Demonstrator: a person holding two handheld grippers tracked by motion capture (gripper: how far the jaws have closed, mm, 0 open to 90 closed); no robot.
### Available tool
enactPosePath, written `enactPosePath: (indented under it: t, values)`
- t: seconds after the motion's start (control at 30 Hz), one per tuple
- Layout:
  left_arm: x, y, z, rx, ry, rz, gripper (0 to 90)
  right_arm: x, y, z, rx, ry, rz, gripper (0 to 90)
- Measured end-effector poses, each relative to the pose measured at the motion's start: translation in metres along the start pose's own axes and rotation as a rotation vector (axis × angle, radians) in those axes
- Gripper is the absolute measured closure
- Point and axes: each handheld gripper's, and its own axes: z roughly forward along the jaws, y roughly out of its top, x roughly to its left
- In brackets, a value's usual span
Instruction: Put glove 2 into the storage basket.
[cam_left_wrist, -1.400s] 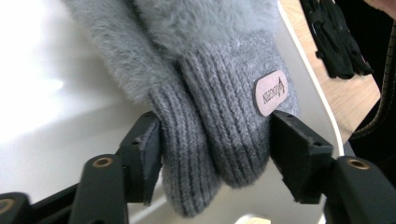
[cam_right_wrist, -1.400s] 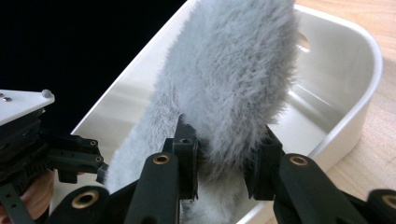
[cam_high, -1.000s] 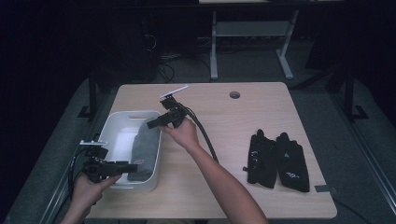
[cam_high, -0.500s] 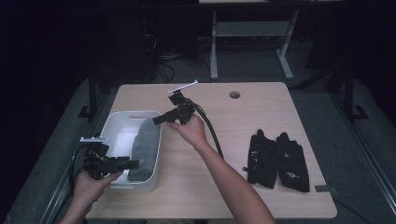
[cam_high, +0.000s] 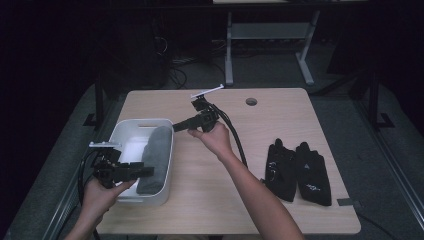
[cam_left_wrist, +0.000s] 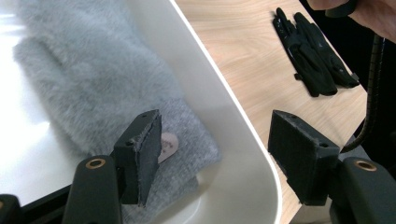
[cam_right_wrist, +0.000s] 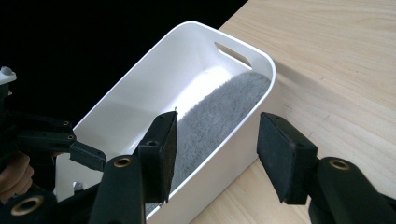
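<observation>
Landmark: the white bin (cam_high: 131, 131) at the left of the worktop (cam_high: 260, 200).

Nearest, at the bin's near end: left tongs (cam_high: 145, 172), jaws released, nothing between them. In the left gripper view they hang over the bin's right wall, one pad above the knit cuff of the grey mitten (cam_left_wrist: 93, 79), the other outside the rim.

Inside the bin, along its right wall: the mitten, furry body running toward the far end, ribbed cuff at the near end with a small pale tag.

Just right of the bin's far end: right tongs (cam_high: 178, 126), jaws just opening and apart, empty, pointing at the bin.

Well right of the bin: a pair of black gloves (cam_high: 297, 171), flat on the worktop.

Judgement: the mitten should be light, soft and limp; it will sag and fold when lifted. The fur may slip between pads. The knit cuff looks like the firmest place to pinch, or a full fold of the body mid-length.
</observation>
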Motion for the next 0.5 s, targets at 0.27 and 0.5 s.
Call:
enactPosePath:
  t: [0.27,0.5]
  values:
    - [-0.009,0.007,0.005,0.0,-0.016,0.026,35.4,-0.005,-0.005,-0.011,-0.01,0.004,0.008,47.0]
    - [-0.022,0.015,0.014,0.006,-0.037,0.054,35.0,-0.01,-0.008,-0.023,-0.033,0.008,0.026,45.6]
